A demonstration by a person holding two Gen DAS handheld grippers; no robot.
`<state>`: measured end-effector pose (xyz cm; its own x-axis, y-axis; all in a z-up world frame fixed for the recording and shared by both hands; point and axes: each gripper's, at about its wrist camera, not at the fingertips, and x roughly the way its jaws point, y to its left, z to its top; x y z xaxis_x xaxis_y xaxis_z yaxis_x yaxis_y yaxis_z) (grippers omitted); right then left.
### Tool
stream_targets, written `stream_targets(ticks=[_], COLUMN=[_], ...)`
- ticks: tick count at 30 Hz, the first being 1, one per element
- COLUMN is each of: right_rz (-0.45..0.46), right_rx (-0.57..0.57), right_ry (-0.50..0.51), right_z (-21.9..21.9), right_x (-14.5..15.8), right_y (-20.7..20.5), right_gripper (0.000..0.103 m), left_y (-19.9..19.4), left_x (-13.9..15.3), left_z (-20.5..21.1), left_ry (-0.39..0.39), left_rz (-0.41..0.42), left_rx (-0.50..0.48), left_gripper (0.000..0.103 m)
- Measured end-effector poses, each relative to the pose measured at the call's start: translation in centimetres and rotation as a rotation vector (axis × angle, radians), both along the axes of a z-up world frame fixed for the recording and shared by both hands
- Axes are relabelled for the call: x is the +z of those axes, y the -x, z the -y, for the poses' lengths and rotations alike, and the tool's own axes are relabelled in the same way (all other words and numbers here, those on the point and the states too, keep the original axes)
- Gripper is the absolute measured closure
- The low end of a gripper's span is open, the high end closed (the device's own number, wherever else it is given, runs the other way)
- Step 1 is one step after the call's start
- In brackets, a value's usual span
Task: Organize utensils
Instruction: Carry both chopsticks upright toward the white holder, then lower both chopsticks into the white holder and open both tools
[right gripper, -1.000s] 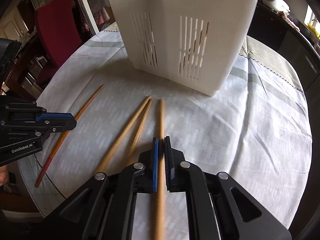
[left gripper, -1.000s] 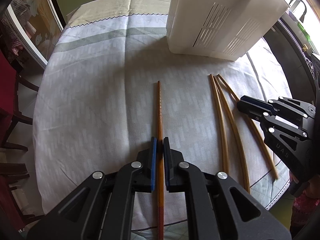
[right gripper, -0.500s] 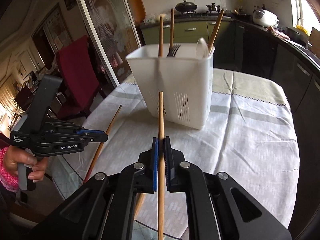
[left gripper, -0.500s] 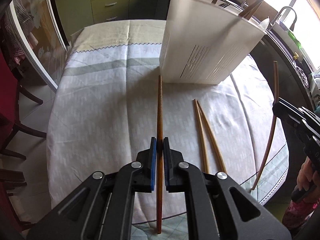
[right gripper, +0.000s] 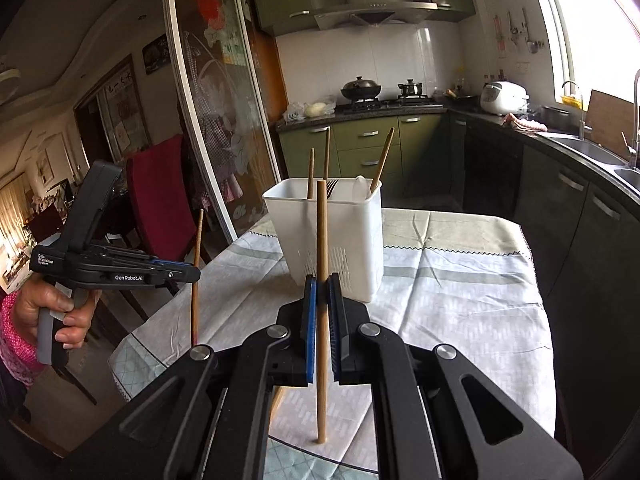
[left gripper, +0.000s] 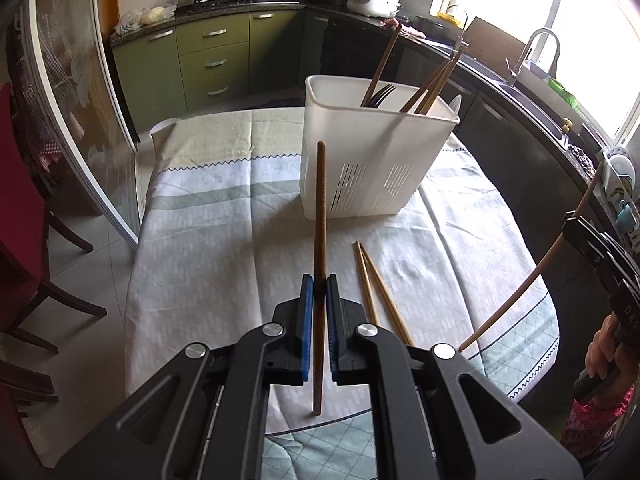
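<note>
The left gripper (left gripper: 316,292) is clenched on a dark chopstick (left gripper: 320,216), held clear above the surface (left gripper: 208,240). The right gripper (right gripper: 322,292) is clenched on a pale chopstick (right gripper: 321,232), also lifted off the surface. Two more chopsticks (left gripper: 380,288) lie side by side on the cloth, just right of the left gripper. The white holder (left gripper: 372,164) stands at the far side, with chopsticks and a fork inside.

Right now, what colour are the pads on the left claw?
Blue pads on a black left claw, clearest in the left wrist view.
</note>
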<state>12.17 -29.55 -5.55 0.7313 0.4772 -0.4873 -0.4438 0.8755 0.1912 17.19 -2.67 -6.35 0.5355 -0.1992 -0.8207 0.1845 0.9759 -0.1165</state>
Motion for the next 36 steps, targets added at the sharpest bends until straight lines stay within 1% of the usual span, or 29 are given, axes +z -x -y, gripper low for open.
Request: stream_targets(ticks=[3, 6, 10, 13, 19, 29, 33, 36], right_rz=[0.044, 0.067, 0.065, 0.080, 0.081, 0.070, 0.076, 0.096], right_rx=[-0.022, -0.031, -0.025, -0.024, -0.020, 0.001, 0.008, 0.017], right_ry=[-0.021, -0.020, -0.003, 0.000, 0.002, 0.021, 0.007, -0.015], right_z=[0.9, 1.3, 1.3, 1.4, 1.3, 0.3, 0.2, 0.3], right_x=[0.4, 0.4, -0.2, -0.4, -0.1, -0.1, 0.5, 2.0], right_y=[1.3, 1.8, 2.0, 2.5, 2.3, 2.1, 1.9, 1.4], right_gripper=[0.096, 0.096, 0.096, 0.096, 0.096, 0.096, 0.096, 0.096], left_y=[0.3, 0.5, 0.7, 1.0, 1.5, 1.5, 1.6, 1.5], left_x=[0.4, 0.5, 0.5, 0.8, 1.9, 2.3, 2.8, 4.0], left_z=[0.2, 0.6, 0.8, 0.8, 1.1, 1.3, 1.3, 1.5], left_ry=[-0.012, -0.015, -0.016, -0.011, -0.016, -0.011, -0.007, 0.001], left_rz=[0.025, 0.024, 0.023, 0.034, 0.070, 0.080, 0.093, 0.109], left_rx=[-0.006, -0.017, -0.025, -0.029, -0.041, -0.055, -0.057, -0.059], left_gripper=[0.096, 0.096, 0.096, 0.096, 0.096, 0.096, 0.096, 0.096])
